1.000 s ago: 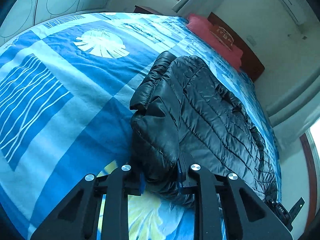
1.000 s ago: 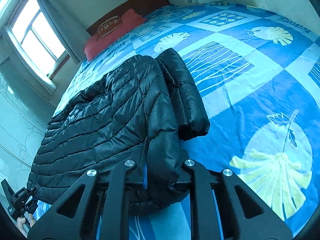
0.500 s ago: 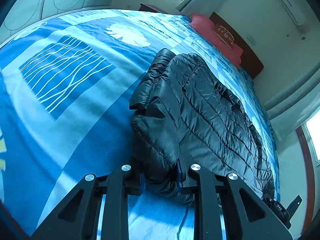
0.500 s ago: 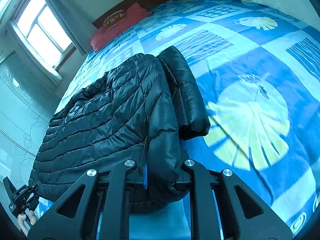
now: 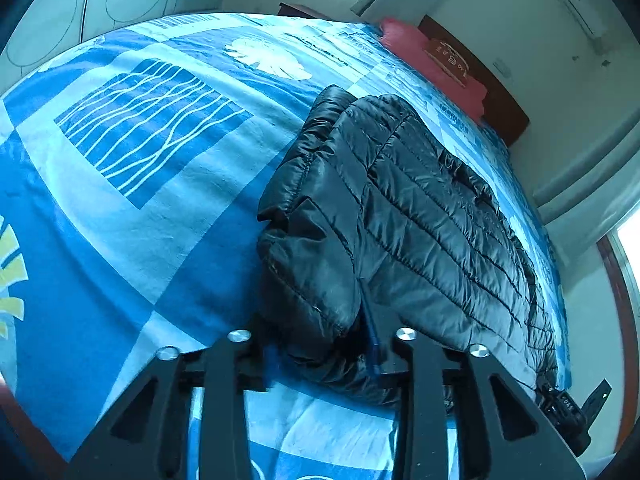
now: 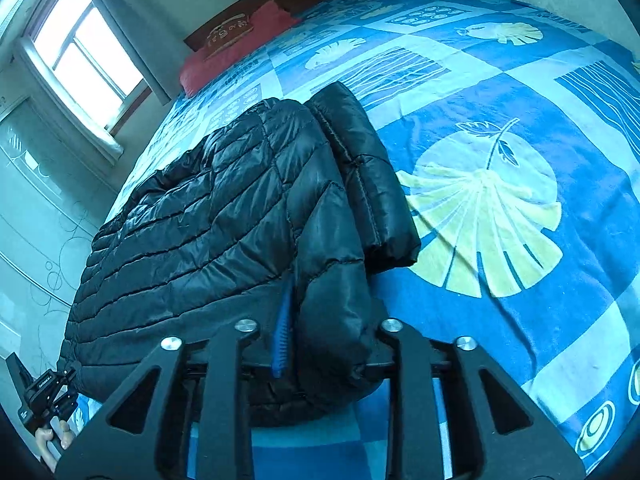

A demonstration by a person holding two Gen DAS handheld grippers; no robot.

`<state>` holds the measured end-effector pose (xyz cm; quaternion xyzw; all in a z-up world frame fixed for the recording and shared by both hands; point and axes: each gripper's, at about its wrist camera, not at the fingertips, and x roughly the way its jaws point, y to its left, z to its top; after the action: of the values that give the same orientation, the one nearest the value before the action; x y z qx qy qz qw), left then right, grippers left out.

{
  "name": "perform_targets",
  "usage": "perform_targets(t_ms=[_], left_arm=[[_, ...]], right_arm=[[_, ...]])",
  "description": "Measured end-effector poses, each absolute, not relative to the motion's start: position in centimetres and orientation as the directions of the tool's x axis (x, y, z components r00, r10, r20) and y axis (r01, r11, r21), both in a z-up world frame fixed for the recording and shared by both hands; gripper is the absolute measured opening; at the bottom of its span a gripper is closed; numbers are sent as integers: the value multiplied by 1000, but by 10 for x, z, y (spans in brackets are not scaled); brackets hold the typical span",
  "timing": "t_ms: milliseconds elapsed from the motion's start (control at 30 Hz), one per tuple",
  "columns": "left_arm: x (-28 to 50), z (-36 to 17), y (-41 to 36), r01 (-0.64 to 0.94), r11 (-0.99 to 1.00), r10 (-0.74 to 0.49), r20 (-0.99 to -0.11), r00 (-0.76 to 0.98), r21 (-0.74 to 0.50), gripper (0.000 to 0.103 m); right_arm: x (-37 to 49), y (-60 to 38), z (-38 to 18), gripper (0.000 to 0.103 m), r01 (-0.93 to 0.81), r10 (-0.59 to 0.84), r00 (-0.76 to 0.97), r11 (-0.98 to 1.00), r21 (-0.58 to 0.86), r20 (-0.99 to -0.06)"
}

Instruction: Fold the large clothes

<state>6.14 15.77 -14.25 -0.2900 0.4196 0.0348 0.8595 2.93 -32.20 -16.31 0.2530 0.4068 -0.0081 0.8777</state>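
Jacket (image 5: 420, 216) pinched at two corners, raised over the bed (image 5: 132, 184)
Left tool (image 5: 320, 354) and right tool (image 6: 320, 350) are each clenched on a bunched corner of the black quilted jacket, probably to carry its near edge forward into a fold; the padding sags between them. Ahead of both tools the garment lies along the bed toward the red pillow (image 6: 240, 48), with broad bare quilt beside it
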Motion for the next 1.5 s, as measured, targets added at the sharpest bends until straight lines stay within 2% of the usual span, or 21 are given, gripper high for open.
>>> perform_targets(t_ms=[200,300,633,800,900,1100,1233,1500], left_arm=[[51,-134,161,-279,854,-180,-753,632,-439,61],[43,-131,166,-276,854,-187,-755,628,-441,66],[26,-110,191,-297,877,-121,-773,623,-377,66],[37,-93,194,-256,904,-109,-763,637,-343,66],[56,-91,194,-254,913,-100,-779,619,-319,67],[91,-92,187,-225,916,-132,-779,613,-332,67],[120,-100,181,-212,930,-128,-806,578,-300,67],[163,-106,181,-192,948,-110,-829,549,-253,67]], right_arm=[[17,-328,-157,48,230,180,665,874,428,-725],[7,-331,-151,51,234,168,662,880,414,-730],[-30,-352,-120,53,297,49,671,897,328,-740],[-24,-333,-97,50,246,51,698,920,306,-714],[-5,-302,-91,45,171,79,689,948,268,-720],[53,-229,-99,45,17,193,638,964,265,-745],[95,-176,-99,44,-70,211,626,974,216,-751],[154,-116,-107,44,-115,222,581,975,191,-783]])
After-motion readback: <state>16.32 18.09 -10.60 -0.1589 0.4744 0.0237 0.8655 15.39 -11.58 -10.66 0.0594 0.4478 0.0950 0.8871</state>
